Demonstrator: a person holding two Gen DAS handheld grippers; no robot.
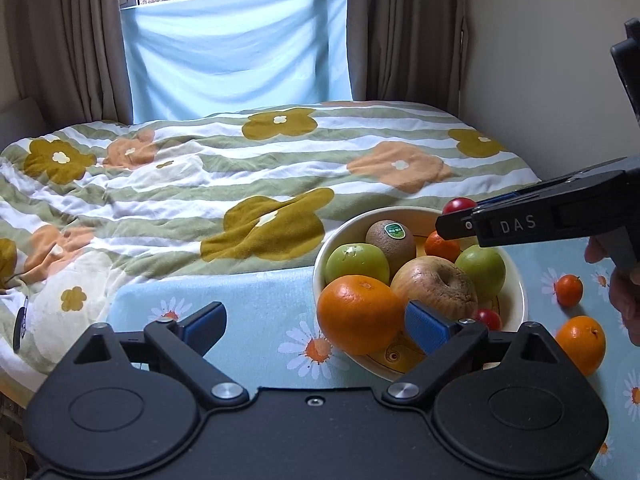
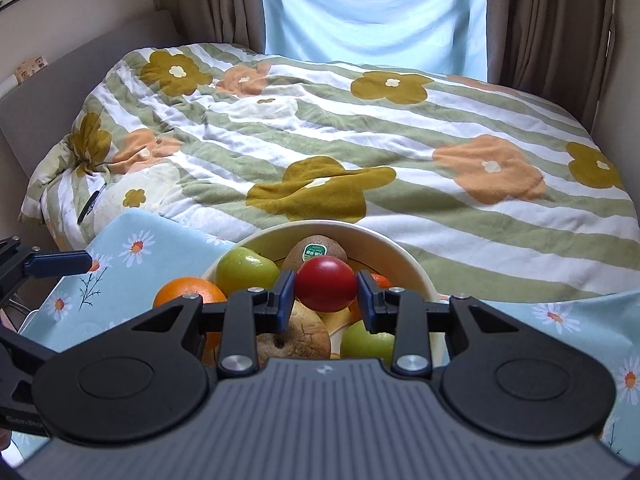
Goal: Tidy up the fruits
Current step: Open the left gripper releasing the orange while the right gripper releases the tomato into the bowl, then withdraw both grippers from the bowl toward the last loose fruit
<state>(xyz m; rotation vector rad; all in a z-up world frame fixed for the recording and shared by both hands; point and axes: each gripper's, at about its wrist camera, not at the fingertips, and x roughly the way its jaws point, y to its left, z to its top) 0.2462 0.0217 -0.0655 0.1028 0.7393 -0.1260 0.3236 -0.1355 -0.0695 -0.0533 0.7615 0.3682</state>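
Observation:
A cream bowl [image 1: 516, 300] [image 2: 412, 268] sits on the daisy-print cloth and holds a big orange [image 1: 358, 314], two green apples [image 1: 356, 262], a kiwi [image 1: 394, 240], a wrinkled apple [image 1: 436, 284], a small mandarin [image 1: 442, 246] and a cherry tomato [image 1: 489, 319]. My left gripper [image 1: 316, 326] is open, with the big orange just beyond its blue pads, untouched. My right gripper [image 2: 326, 290] [image 1: 456, 222] hangs over the bowl, shut on a red cherry tomato [image 2: 326, 284] [image 1: 460, 205].
To the right of the bowl, a small mandarin [image 1: 568, 290] and a larger orange [image 1: 580, 344] lie on the cloth, near a person's hand [image 1: 624, 292]. A bed with a flowered quilt [image 1: 260, 168] lies behind the table, curtains beyond it.

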